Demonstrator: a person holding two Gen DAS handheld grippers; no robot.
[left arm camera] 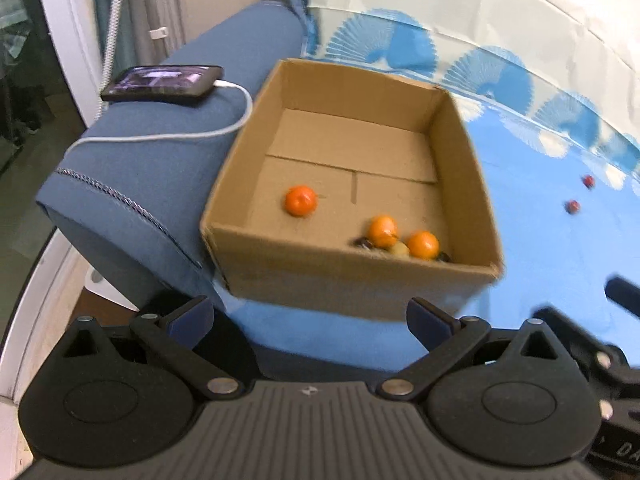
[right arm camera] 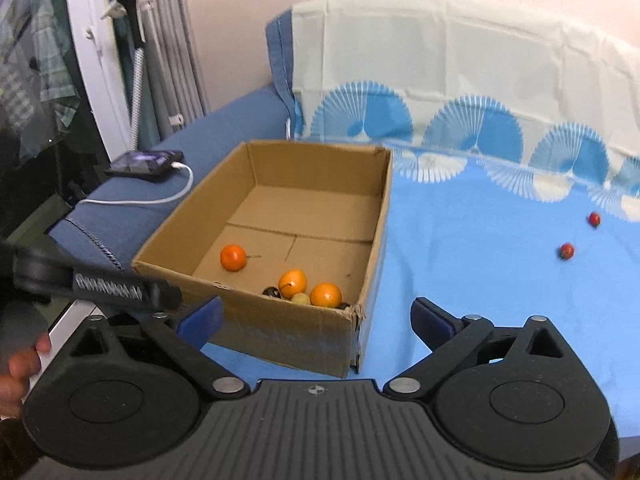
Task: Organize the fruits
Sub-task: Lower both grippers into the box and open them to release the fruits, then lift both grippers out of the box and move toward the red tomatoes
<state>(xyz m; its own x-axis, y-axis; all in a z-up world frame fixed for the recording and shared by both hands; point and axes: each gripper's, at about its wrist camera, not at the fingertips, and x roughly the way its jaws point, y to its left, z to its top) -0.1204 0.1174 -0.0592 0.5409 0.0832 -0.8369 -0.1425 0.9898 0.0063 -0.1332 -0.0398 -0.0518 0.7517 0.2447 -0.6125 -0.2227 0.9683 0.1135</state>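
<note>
1. Looking through both wrist cameras, I see a blue sofa (right arm camera: 240,120) filling most of each frame, its seat draped in a light-blue cloth (right arm camera: 480,280) with white fan patterns along the upper right.
2. A cardboard box (right arm camera: 280,344) sits open-topped in the centre of the right wrist view, on the cloth and right up against the sofa's armrest on its left side; in the left wrist view the same cardboard box (left arm camera: 320,280) takes the middle of the frame.
3. My left gripper (left arm camera: 310,314) fills the bottom of its view, tongs spread wide with nothing between them, just below the box's near wall.
4. My right gripper (right arm camera: 316,316) sits likewise at the bottom of its view, tongs spread wide and empty.
5. A black phone (right arm camera: 146,164) lies on the armrest at centre left, with a white charging cable (right arm camera: 168,200) trailing from it.
6. Inside the box I count three orange fruits: a lone one (right arm camera: 233,257) left of centre on the floor, and two more (right arm camera: 293,280) (right arm camera: 326,295) in the near right corner.
7. Tucked among that pair are a small pale yellow fruit (right arm camera: 301,299) and a few dark berries (right arm camera: 271,291), too blurred to name further.
8. Two small red fruits (right arm camera: 567,251) (right arm camera: 594,219) lie loose on the cloth at the right of the frame, well apart from the box.
</note>
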